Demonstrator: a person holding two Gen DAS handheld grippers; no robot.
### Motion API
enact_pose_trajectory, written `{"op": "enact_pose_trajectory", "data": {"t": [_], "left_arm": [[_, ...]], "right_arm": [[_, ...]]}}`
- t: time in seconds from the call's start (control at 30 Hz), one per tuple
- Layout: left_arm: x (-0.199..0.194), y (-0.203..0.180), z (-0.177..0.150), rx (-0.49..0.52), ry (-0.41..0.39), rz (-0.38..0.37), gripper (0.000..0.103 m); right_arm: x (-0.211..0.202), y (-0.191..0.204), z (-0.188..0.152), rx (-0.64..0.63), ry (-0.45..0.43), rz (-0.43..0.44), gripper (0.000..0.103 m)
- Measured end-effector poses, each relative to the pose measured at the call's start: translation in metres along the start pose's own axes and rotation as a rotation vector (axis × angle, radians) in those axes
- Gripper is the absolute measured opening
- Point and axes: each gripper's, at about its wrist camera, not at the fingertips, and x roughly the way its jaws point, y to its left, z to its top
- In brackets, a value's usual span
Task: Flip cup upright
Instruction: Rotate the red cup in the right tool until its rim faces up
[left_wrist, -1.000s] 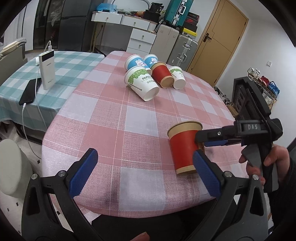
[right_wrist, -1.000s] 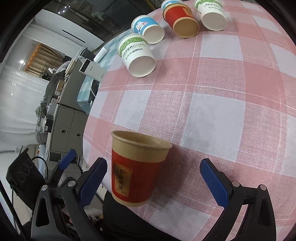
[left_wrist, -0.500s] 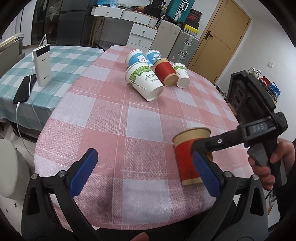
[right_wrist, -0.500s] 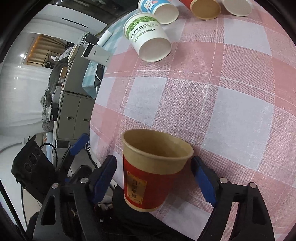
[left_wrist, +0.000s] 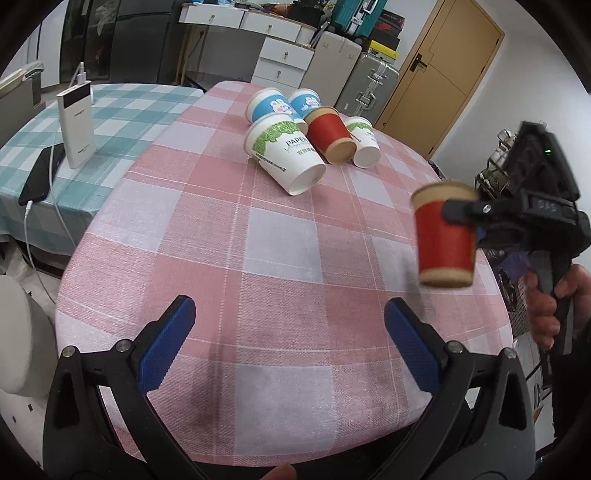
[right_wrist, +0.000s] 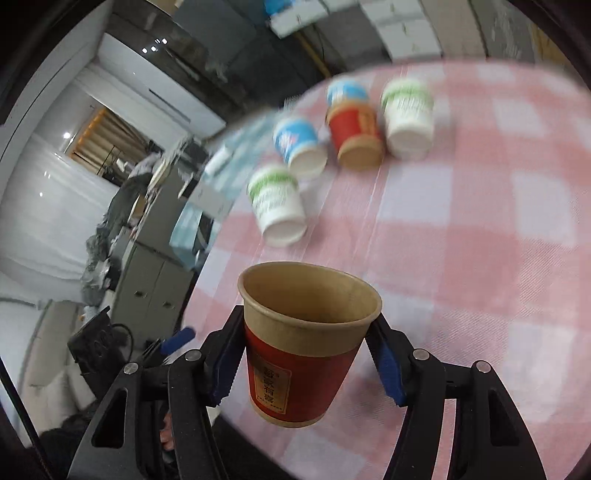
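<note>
A red paper cup (right_wrist: 306, 354) with a brown rim is clamped between the blue pads of my right gripper (right_wrist: 304, 363), mouth up and slightly tilted. The left wrist view shows the same red cup (left_wrist: 445, 242) lifted off the pink checked tablecloth (left_wrist: 280, 236) at the right, held by the right gripper (left_wrist: 476, 229) with a hand below it. My left gripper (left_wrist: 290, 347) stands open near the table's front edge with nothing between its fingers. Several other cups lie on their sides at the far end: a white and green cup (left_wrist: 286, 157), a red cup (left_wrist: 330, 134), blue cups (left_wrist: 273, 107).
A white power bank (left_wrist: 75, 127) and a black phone (left_wrist: 38, 179) on a cable sit on the teal checked table (left_wrist: 122, 110) to the left. Drawers, suitcases and a wooden door (left_wrist: 441, 74) stand behind. A round white stool (left_wrist: 20, 332) is at the lower left.
The right gripper closed on the red cup and lifted it off the table, moving right. The right wrist view swung and is blurred. The left gripper stayed open.
</note>
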Motion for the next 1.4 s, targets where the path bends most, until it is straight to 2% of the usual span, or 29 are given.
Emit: {"op": "enact_pose_trajectory", "data": {"t": [0.07, 0.27, 0.33, 0.43, 0.5, 0.6, 1.0, 1.23, 1.4], "left_arm": [[0.005, -0.004, 0.005, 0.001, 0.011, -0.019, 0.102], [0.015, -0.011, 0.028, -0.007, -0.007, 0.008, 0.102], [0.021, -0.017, 0.034, 0.0, -0.006, 0.018, 0.102], [0.033, -0.027, 0.041, 0.012, 0.001, 0.019, 0.102], [0.04, -0.035, 0.045, 0.019, -0.006, -0.021, 0.102], [0.052, -0.05, 0.049, 0.037, -0.013, -0.04, 0.102], [0.108, -0.073, 0.062, 0.062, 0.055, -0.042, 0.102], [0.116, -0.071, 0.062, 0.051, 0.069, -0.046, 0.102], [0.113, -0.074, 0.062, 0.06, 0.065, -0.046, 0.102]], "right_arm": [[-0.019, -0.002, -0.001, -0.041, -0.111, -0.055, 0.064], [-0.047, -0.025, -0.015, -0.163, -0.366, -0.197, 0.064], [-0.044, -0.03, -0.018, -0.19, -0.419, -0.237, 0.064], [-0.032, -0.039, -0.016, -0.221, -0.451, -0.277, 0.064], [-0.022, -0.043, -0.013, -0.236, -0.456, -0.302, 0.064], [-0.012, -0.052, -0.009, -0.239, -0.466, -0.315, 0.064], [0.009, -0.059, -0.003, -0.269, -0.377, -0.347, 0.064], [0.007, -0.051, -0.017, -0.291, -0.341, -0.366, 0.064], [0.01, -0.041, -0.031, -0.35, -0.316, -0.412, 0.065]]}}
